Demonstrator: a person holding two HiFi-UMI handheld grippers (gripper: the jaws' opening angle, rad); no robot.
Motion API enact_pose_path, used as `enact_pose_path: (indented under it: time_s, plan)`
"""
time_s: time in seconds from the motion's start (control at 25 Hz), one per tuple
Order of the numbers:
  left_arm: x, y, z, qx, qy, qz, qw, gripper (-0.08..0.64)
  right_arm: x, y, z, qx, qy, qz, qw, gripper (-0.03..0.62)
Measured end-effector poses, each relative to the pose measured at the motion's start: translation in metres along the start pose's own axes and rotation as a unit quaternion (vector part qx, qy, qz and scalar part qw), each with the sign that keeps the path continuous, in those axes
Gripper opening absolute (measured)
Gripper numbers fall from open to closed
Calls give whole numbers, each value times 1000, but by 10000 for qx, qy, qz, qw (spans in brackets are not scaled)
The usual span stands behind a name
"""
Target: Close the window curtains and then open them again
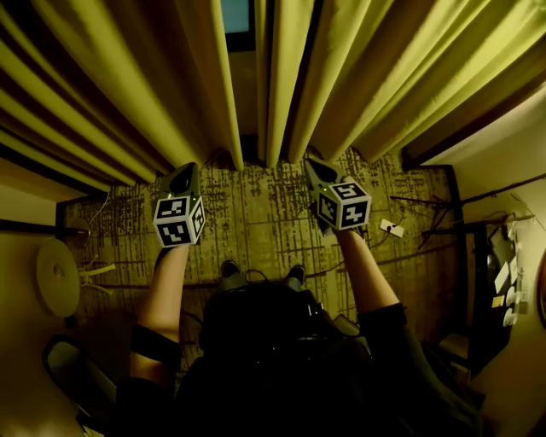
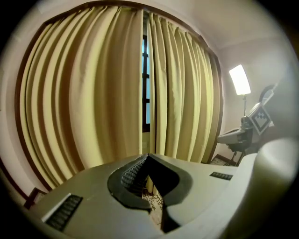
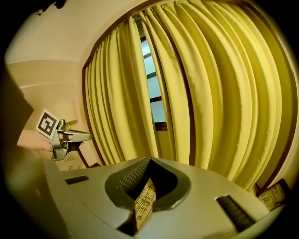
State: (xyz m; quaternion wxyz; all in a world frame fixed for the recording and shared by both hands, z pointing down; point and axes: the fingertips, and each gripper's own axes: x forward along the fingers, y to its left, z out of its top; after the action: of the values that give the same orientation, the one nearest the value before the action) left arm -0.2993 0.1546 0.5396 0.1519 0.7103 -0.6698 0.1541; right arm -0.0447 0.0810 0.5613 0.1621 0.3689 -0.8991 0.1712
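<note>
Pleated yellow curtains [image 1: 213,77] hang nearly together (window [image 1: 236,21] sliver between) over patterned carpet [image 1: 256,222]; left tongs [image 2: 148,157] and right tongs [image 3: 150,160] are closed, empty.

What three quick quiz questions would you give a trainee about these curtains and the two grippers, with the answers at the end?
1. True or false: the left gripper is clamped on the left curtain.
2. Between the left curtain and the right curtain you see: A) a narrow strip of window; B) a wide open window; C) no gap at all.
3. Fill in: the jaws of the right gripper are ____.
Key: 1 false, it holds nothing; 2 A; 3 shut.
</note>
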Motion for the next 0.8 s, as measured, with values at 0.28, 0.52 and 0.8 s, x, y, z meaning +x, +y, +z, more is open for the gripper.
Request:
enact_pose_path:
  time_s: [0.28, 0.52, 0.8]
  plan:
    - [-15, -27, 0, 5, -20, 118, 9999, 2, -23, -7, -9, 3, -16, 113, 9999, 0]
    - [-23, -40, -5, 41, -27, 56, 10000, 2, -39, -7, -11, -133, -33, 102, 9999, 0]
    - [-21, -53, 0, 63, -46, -68, 9999, 2, -51, -13, -9, -137, -61, 23, 9999, 0]
